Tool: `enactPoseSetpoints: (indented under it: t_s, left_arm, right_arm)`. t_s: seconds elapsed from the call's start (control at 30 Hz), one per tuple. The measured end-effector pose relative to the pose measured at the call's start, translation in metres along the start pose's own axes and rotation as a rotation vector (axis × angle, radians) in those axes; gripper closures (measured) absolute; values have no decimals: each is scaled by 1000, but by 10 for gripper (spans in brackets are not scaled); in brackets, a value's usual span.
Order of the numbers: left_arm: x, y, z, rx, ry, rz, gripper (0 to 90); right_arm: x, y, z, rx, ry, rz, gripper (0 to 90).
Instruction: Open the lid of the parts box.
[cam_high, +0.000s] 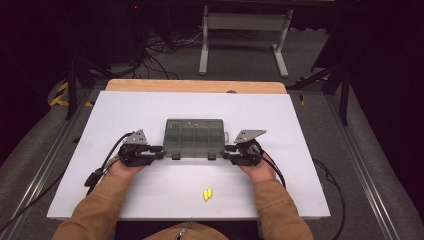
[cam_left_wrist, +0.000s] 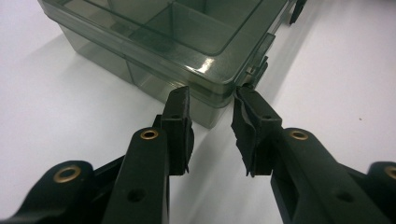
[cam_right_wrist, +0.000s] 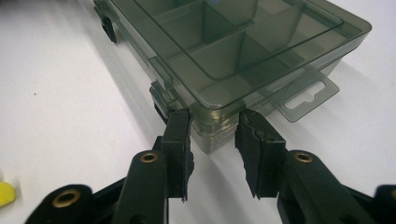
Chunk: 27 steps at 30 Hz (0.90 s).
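White board (cam_high: 150, 107) covers most of a wooden table, and on it, a little beyond the middle, lies a smoky grey see-through plastic organiser box (cam_high: 194, 137). Its lid is down, and dividers show through the lid as a grid of small compartments. Two dark latches sit on the long edge that faces the person, and a flat hang tab sticks out from its right end.

Brown sleeves come in from the near edge. Each hand holds a black two-jaw gripper, one at each near corner of the box. On the left, the left gripper (cam_high: 161, 151) points at the box's near left corner; its jaws stand apart, with the corner just between the tips, and I cannot tell whether the pads touch the plastic. On the right, the right gripper (cam_high: 227, 151) mirrors it at the near right corner, jaws likewise apart with the corner at their tips.

Nearest the person, well apart from the box, two small yellow pieces (cam_high: 207, 194) lie side by side on the board.
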<state>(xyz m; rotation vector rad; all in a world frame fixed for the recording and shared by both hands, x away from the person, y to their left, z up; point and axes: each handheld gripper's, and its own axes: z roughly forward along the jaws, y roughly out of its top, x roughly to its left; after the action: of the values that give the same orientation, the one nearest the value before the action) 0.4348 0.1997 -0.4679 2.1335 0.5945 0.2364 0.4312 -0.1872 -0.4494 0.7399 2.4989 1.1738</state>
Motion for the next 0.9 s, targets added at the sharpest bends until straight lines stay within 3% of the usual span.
enactPoseSetpoints:
  t_s: [0.43,0.73,0.9]
  left_arm:
    - [1,3,-8,-82,-6,-15,808]
    - [2,5,-7,-130,2,-31,878]
    - [2,5,-8,-138,14,-23,892]
  right_arm:
    - [1,4,-9,-77,-9,2,760]
    - [-1,6,-13,-153,-29,35,794]
    - [-2,5,-13,-153,-29,43,788]
